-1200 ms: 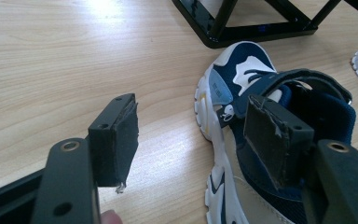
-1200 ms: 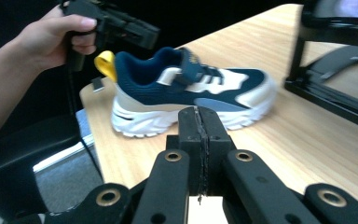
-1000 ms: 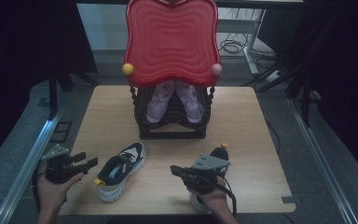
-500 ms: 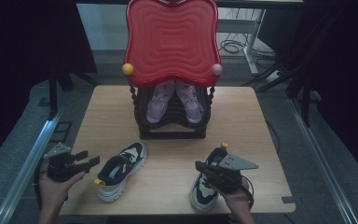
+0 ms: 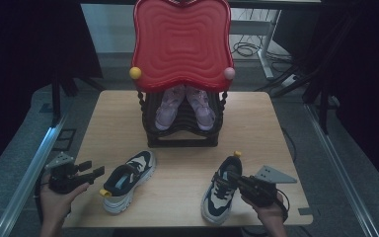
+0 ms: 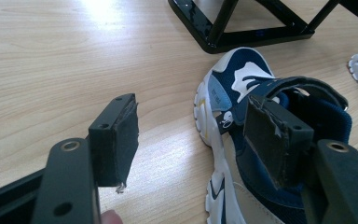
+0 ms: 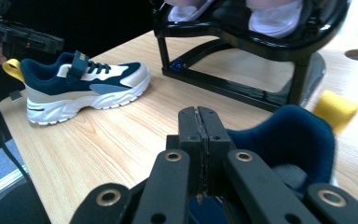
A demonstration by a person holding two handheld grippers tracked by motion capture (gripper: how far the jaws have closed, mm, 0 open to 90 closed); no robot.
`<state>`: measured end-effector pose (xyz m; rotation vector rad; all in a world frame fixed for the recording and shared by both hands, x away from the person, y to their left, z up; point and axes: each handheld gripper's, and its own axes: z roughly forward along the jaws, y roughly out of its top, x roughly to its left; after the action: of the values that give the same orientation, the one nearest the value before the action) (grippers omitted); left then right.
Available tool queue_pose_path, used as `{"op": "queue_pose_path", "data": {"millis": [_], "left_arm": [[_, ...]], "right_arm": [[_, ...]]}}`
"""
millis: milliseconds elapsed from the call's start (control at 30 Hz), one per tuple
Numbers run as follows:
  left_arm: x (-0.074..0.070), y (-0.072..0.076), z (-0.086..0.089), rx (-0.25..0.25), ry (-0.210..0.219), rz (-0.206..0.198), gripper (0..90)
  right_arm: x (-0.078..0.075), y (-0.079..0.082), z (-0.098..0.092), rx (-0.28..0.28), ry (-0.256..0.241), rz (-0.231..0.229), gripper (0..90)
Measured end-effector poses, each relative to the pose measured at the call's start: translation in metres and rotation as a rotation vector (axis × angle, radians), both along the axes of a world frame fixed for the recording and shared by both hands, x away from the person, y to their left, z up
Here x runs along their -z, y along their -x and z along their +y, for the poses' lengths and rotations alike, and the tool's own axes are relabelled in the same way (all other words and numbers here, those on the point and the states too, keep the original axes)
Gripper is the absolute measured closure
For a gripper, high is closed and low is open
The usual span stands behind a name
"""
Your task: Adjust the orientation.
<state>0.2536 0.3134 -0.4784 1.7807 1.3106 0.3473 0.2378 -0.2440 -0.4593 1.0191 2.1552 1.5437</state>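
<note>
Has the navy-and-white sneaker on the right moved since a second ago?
Yes. The navy-and-white sneaker under the right gripper has swung round: its yellow heel loop now points toward the black shoe rack, and it lies slightly farther right.

Red wavy plastic panel (image 5: 181, 42) covers most of the pale purple sneakers (image 5: 184, 106); toes only. Left gripper view: right finger (image 6: 272, 135) blocks the navy-and-white sneaker's (image 6: 242, 84) collar, heel cut by bottom edge. Right gripper view: second navy sneaker (image 7: 293, 140) blurred, mostly behind closed fingers (image 7: 200, 135); possibly pinching its tongue.
</note>
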Motion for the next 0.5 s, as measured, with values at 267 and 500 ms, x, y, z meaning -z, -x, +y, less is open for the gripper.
{"op": "queue_pose_path", "data": {"millis": [267,500], "left_arm": [[0.0,0.0,-0.001,0.003,-0.003,0.001,35.6],[0.0,0.0,-0.001,0.004,-0.008,0.003,35.6]], "right_arm": [[0.009,0.009,-0.011,0.005,0.014,0.013,90.0],[0.018,0.017,-0.017,-0.006,0.021,0.029,90.0]]}}
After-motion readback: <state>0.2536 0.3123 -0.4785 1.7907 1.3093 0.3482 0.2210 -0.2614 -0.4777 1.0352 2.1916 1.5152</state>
